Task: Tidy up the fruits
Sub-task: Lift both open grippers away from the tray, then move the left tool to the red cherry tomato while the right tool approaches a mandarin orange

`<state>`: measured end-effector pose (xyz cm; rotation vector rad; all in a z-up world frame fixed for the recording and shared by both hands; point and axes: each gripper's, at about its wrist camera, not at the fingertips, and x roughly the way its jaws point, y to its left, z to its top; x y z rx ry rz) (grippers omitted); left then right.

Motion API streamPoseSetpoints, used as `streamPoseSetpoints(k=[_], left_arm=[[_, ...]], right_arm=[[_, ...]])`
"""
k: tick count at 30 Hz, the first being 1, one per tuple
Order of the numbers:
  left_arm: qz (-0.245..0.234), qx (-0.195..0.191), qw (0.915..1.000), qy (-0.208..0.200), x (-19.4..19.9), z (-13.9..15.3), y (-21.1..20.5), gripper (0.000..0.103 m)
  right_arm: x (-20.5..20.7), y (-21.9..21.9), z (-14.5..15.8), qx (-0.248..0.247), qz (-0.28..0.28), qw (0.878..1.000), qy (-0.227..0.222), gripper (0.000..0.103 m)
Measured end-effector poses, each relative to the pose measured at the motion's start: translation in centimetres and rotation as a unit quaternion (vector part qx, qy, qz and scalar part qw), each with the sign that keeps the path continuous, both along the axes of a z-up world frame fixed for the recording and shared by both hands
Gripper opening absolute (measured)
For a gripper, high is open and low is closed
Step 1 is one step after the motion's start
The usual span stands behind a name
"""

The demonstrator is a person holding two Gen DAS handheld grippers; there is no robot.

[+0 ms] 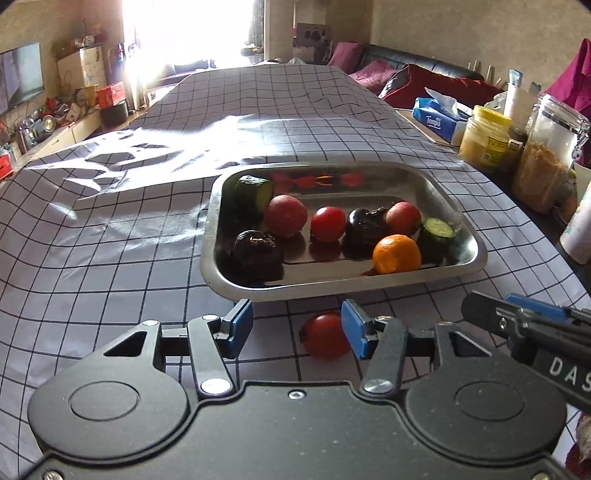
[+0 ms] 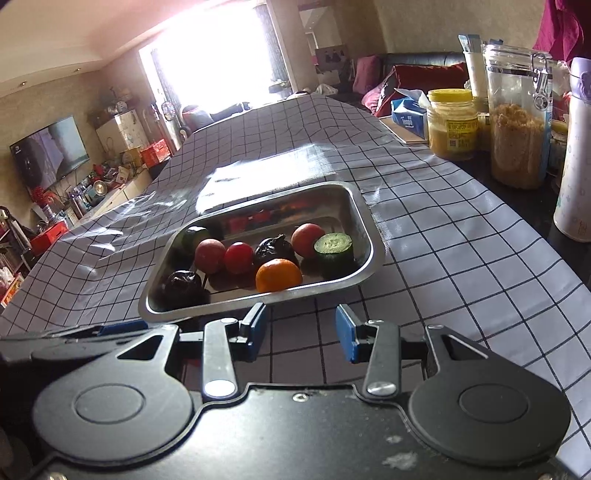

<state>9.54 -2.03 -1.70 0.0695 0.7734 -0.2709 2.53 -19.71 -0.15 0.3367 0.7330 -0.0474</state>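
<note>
- Daylight floods from a blown-out window (image 1: 192,33) at upper centre of both views.
- Glare streaks the checked cloth (image 1: 147,155) mid-frame.
- The steel tray (image 2: 369,236) mirrors its contents.
- Fisheye bends grid lines; corners vignette dark.

on the tablecloth (image 1: 110,229): tray (image 1: 476,254) toward the near edge. in tray: cucumber piece (image 1: 254,192) at far left corner, second cucumber piece (image 1: 436,234) at right end, orange (image 1: 396,254) by near rim, dark fruit (image 1: 256,251) at near left. loose tomato (image 1: 324,335) before the tray's near rim. jars (image 1: 485,136) along the right edge.
</note>
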Motion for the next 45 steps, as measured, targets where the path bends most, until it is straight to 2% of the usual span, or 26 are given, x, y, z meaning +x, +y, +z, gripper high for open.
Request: streamPoseSetpoints(k=[4, 9, 12, 18, 21, 23, 25, 31, 36, 41, 45], left_arm=[[-0.007, -0.007, 0.9999, -0.008, -0.4, 0.2, 0.2, 0.059], [-0.034, -0.01, 0.9994, 0.005, -0.5, 0.1, -0.2, 0.06], [-0.037, 0.0, 0.9993, 0.007, -0.5, -0.2, -0.6, 0.06], [-0.029, -0.003, 0.9992, 0.027, 0.1, -0.7, -0.4, 0.06], [-0.026, -0.019, 0.9986, 0.042, 0.6, -1.0, 0.1, 0.057], [-0.032, -0.041, 0.9972, 0.054, 0.8, -1.0, 0.5, 0.05], [-0.031, -0.054, 0.9962, 0.061, 1.0, -1.0, 0.7, 0.049], [-0.032, -0.047, 0.9972, 0.048, 0.6, -0.8, 0.5, 0.044], [-0.033, -0.038, 0.9978, 0.043, 0.5, -0.8, 0.2, 0.045], [-0.018, -0.041, 0.9981, 0.043, 0.8, -1.0, 0.5, 0.055], [-0.02, -0.043, 0.9979, 0.044, 0.9, -1.0, 0.5, 0.055]], right_arm=[[-1.3, -0.3, -0.1, -0.002, 0.001, 1.0, -0.001, 0.044], [-2.8, -0.2, 0.0, -0.006, 0.009, 1.0, -0.004, 0.044], [-3.5, 0.2, 0.0, -0.007, 0.028, 1.0, -0.003, 0.044], [-5.3, 1.3, 0.2, -0.031, 0.075, 0.997, -0.008, 0.044], [-5.8, 2.0, 0.4, -0.039, 0.105, 0.994, -0.013, 0.045], [-6.1, 2.7, 0.3, -0.046, 0.121, 0.992, -0.011, 0.046], [-6.2, 3.3, 0.1, -0.052, 0.132, 0.99, -0.01, 0.048], [-6.2, 4.1, -0.7, -0.061, 0.14, 0.988, 0.009, 0.05], [-6.1, 4.4, -1.2, -0.062, 0.139, 0.988, 0.025, 0.051], [-5.8, 4.3, -1.4, -0.057, 0.138, 0.988, 0.035, 0.051], [-5.5, 4.1, -1.6, -0.05, 0.132, 0.989, 0.045, 0.051]])
